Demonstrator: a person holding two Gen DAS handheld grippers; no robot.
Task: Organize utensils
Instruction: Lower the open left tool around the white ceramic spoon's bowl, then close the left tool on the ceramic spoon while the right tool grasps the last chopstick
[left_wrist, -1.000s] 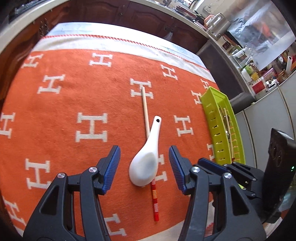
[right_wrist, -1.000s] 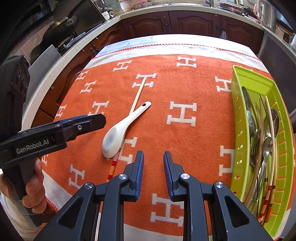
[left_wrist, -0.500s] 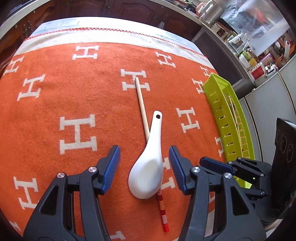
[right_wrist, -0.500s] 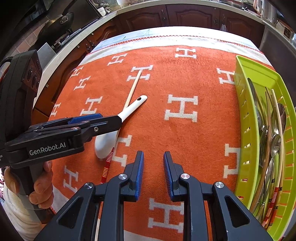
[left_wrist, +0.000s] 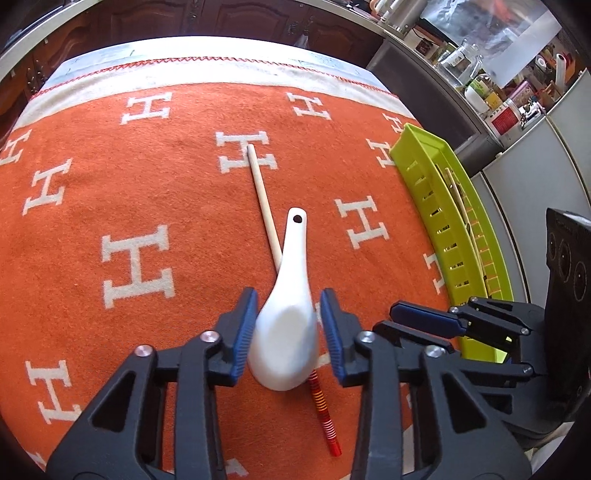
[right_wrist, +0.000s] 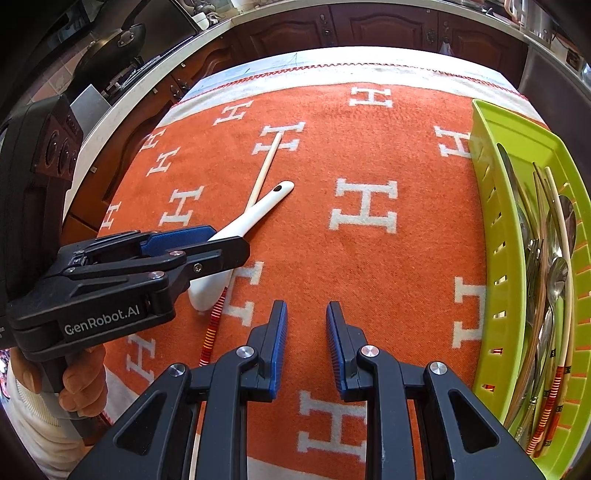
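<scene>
A white ceramic spoon (left_wrist: 288, 325) lies on the orange blanket, crossing over a wooden chopstick (left_wrist: 263, 199) with a red striped end. My left gripper (left_wrist: 286, 314) straddles the spoon's bowl; its jaws are closing and the blue pads meet the bowl's sides. In the right wrist view the left gripper (right_wrist: 207, 240) covers most of the spoon (right_wrist: 258, 214), and the chopstick (right_wrist: 265, 166) runs beneath. My right gripper (right_wrist: 306, 325) hovers over bare blanket, open by a narrow gap with nothing between its fingers. The right gripper (left_wrist: 424, 321) also shows in the left wrist view, beside the tray.
A lime green slotted tray (right_wrist: 491, 229) along the blanket's right edge holds several metal spoons, forks and chopsticks. The same tray (left_wrist: 443, 206) stands just right of the spoon. A hand (right_wrist: 81, 373) grips the left tool's handle. Dark wooden cabinets stand beyond the table.
My left gripper has sunk toward the spoon and its jaws have narrowed from wide apart to the bowl's sides. The right gripper has dropped slightly; its gap is unchanged.
</scene>
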